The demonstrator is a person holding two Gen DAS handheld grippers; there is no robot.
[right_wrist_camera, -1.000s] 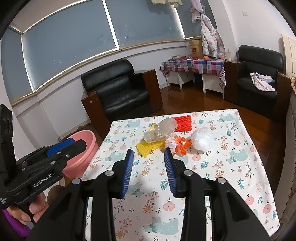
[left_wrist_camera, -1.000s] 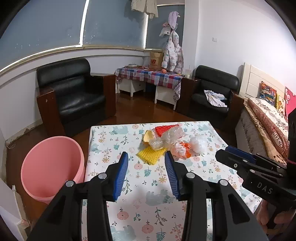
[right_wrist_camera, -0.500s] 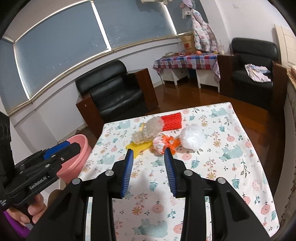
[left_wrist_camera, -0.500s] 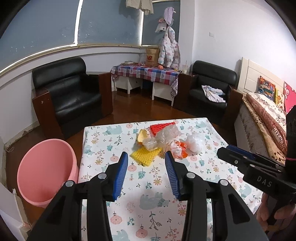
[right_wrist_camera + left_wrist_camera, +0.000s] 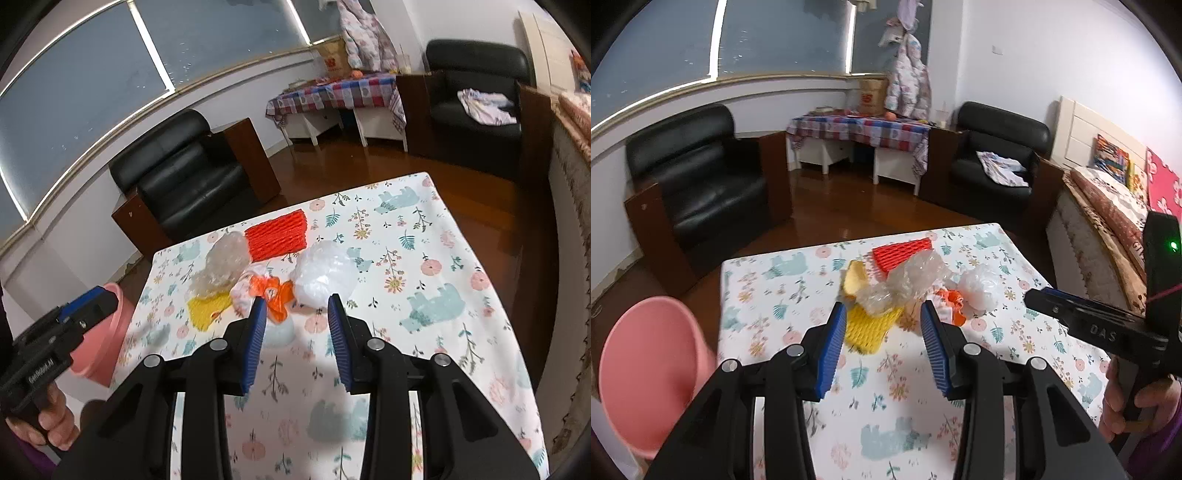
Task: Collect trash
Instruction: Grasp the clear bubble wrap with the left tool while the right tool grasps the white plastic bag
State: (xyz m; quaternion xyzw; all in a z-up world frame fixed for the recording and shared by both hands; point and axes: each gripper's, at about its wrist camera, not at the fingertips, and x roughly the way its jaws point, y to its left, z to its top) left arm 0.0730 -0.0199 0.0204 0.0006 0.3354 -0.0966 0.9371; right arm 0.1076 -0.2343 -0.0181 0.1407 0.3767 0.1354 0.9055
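"DAS" in pale letters on the right gripper body, "GenRobot.AI" on the left gripper body — nothing else legible

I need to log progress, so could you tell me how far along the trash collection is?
Nothing looks collected: the yellow foam net, red foam net, clear plastic wad, orange wrapper and white bag lie on the table. Left gripper and right gripper are open, empty. All must reach the pink bin.

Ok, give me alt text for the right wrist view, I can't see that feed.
The right claw hangs open above a floral tablecloth, aimed at a heap of trash: white plastic bag, orange wrapper, clear crumpled plastic, yellow foam net, red foam net. The left claw and a pink bin sit at far left.
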